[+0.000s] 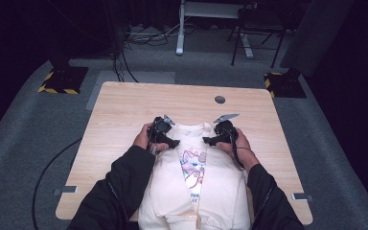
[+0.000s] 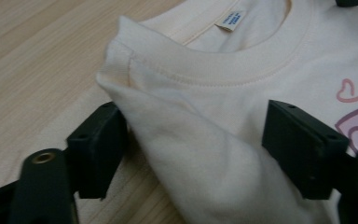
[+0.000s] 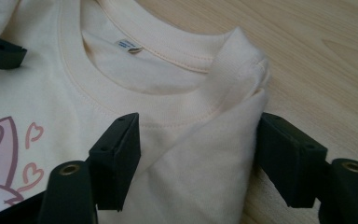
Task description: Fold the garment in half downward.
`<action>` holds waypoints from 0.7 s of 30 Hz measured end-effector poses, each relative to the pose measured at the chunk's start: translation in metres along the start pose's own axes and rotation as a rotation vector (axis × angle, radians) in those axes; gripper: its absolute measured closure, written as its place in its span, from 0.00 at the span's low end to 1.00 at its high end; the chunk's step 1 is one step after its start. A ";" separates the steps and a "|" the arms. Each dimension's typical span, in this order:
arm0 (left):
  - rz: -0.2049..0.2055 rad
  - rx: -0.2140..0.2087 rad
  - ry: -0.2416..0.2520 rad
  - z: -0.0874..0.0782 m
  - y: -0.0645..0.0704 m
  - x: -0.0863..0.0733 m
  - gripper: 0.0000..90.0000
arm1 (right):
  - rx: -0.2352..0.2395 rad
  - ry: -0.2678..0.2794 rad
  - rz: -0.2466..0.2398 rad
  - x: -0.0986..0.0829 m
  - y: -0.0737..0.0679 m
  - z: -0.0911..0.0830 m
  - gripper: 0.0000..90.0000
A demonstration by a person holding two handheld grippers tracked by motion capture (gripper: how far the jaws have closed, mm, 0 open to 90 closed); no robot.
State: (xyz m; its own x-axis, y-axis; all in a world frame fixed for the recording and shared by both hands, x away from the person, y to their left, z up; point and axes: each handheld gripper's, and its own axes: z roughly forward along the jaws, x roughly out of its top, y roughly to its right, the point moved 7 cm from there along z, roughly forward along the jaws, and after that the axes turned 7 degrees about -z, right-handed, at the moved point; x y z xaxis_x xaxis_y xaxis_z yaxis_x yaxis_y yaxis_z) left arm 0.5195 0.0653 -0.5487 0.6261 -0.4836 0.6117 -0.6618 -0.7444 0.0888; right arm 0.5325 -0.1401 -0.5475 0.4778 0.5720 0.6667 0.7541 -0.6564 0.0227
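Right now, from the high view, your two hands hold the claws at the top of a cream T-shirt [image 1: 196, 187] that lies flat on the wooden tabletop [image 1: 124, 105], collar away from you and hem toward the near edge. Your left claw [image 1: 168, 143] sits at the shirt's left shoulder and your right claw [image 1: 210, 140] at its right shoulder, the two well apart with the collar and the pink printed picture [image 1: 193, 165] between them. Both side parts of the shirt look folded inward (the printed strip down the middle stays bare). A small dark round hole [image 1: 219, 99] sits in the tabletop beyond the shirt.

Next, in the left gripper view, your left claw [image 2: 191, 144] stands open, its jaws wide on either side of a raised fold of the T-shirt [image 2: 200, 163] at the shoulder, just beside the ribbed collar [image 2: 214, 65]. The left jaw touches the cloth; the right one rests on the shirt's front. A white label [image 2: 230, 20] shows inside the neck.

Finally, in the right gripper view, your right claw [image 3: 198, 154] is likewise spread open around the other shoulder fold of the T-shirt [image 3: 205, 158], with cloth between the jaws and not pinched. The collar [image 3: 135, 100] curves just beyond, and pink hearts [image 3: 33, 133] of the print lie beside the left jaw.
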 end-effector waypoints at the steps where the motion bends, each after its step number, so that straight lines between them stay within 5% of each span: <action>1: 0.003 0.002 -0.001 0.000 0.000 0.001 0.31 | -0.005 -0.004 -0.004 0.001 0.001 0.000 0.40; 6: -0.011 0.005 0.023 -0.001 -0.002 0.003 0.55 | -0.028 -0.017 0.003 0.005 0.003 0.002 0.50; 11: -0.025 -0.009 0.029 -0.001 -0.002 0.005 0.79 | -0.050 -0.022 -0.003 0.008 0.003 0.004 0.72; 15: -0.026 0.001 0.030 0.000 0.000 0.006 0.86 | -0.053 -0.023 0.006 0.010 0.003 0.005 0.85; 21: -0.032 -0.009 0.037 -0.001 0.002 0.007 0.91 | -0.045 -0.005 0.044 0.009 0.003 0.002 0.91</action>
State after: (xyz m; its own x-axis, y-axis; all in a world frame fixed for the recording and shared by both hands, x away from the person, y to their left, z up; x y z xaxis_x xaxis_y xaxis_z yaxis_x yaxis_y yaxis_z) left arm 0.5223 0.0612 -0.5431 0.6311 -0.4420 0.6375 -0.6455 -0.7549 0.1156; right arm 0.5403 -0.1363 -0.5430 0.5126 0.5441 0.6642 0.7110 -0.7027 0.0269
